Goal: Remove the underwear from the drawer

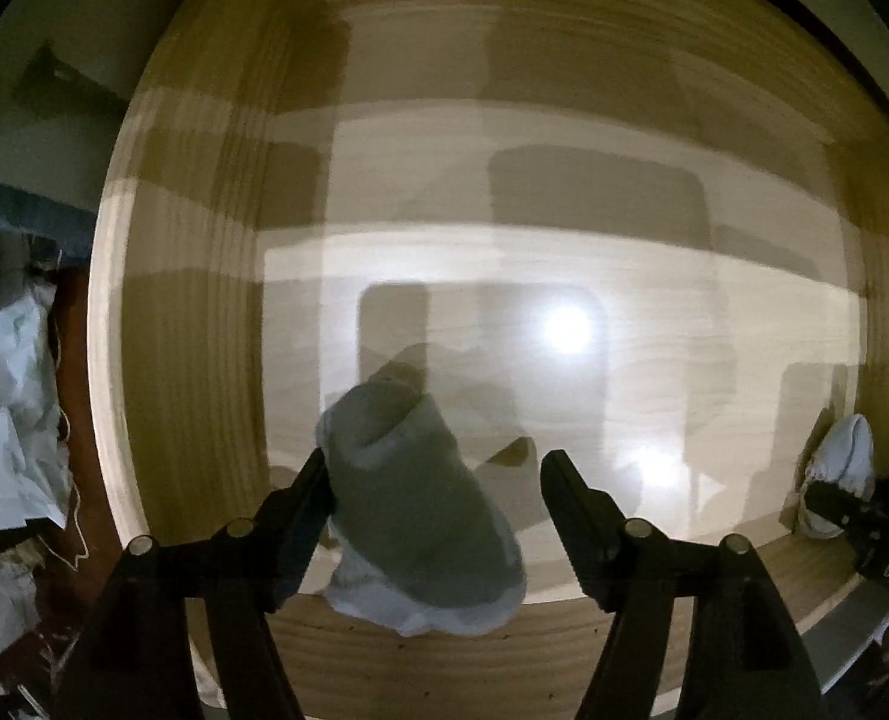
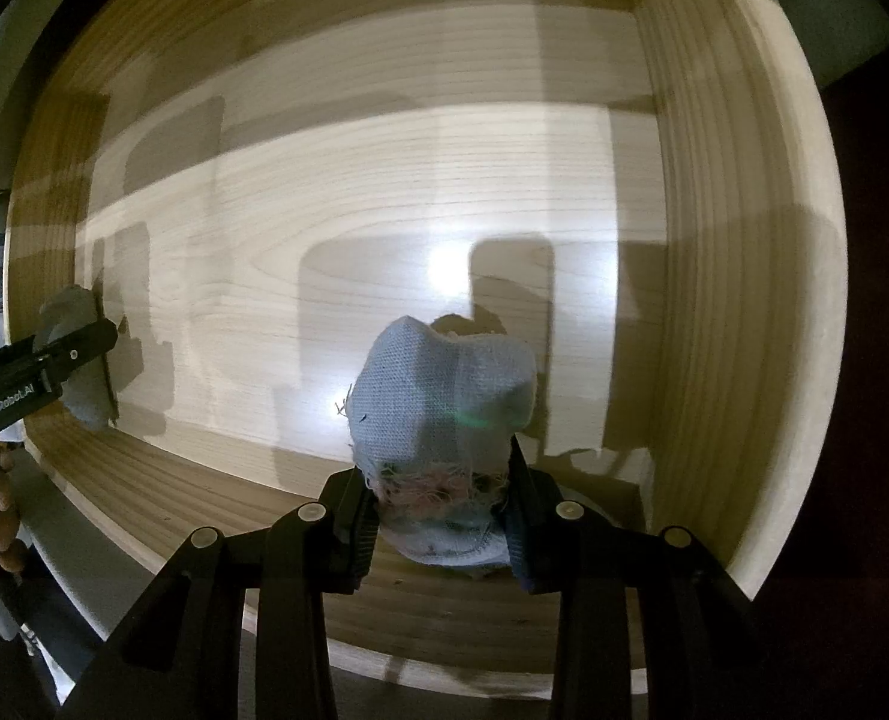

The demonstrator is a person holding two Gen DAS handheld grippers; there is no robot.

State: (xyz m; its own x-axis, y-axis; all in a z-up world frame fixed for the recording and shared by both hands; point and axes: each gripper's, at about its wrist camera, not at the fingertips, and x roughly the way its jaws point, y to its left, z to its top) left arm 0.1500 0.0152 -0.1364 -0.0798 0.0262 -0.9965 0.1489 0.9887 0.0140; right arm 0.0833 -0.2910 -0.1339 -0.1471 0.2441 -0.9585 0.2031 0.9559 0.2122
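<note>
Left view: clutter (image 1: 6,420) lying beside drawer (image 1: 192,300) | left gripper (image 1: 438,474) gaping wide, sock (image 1: 420,510) loose | right gripper (image 2: 441,501) pinching cloth (image 2: 444,384) inside drawer.

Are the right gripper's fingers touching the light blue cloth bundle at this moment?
Touching. The right wrist view shows the right gripper with both fingers pressed against the frayed end of the light blue cloth bundle, no gap either side.

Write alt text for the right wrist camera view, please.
The right gripper is clamped on a bunched pale blue cloth with a frayed edge, inside a bare wooden drawer. At the left edge, the left gripper is beside a grey cloth.
</note>
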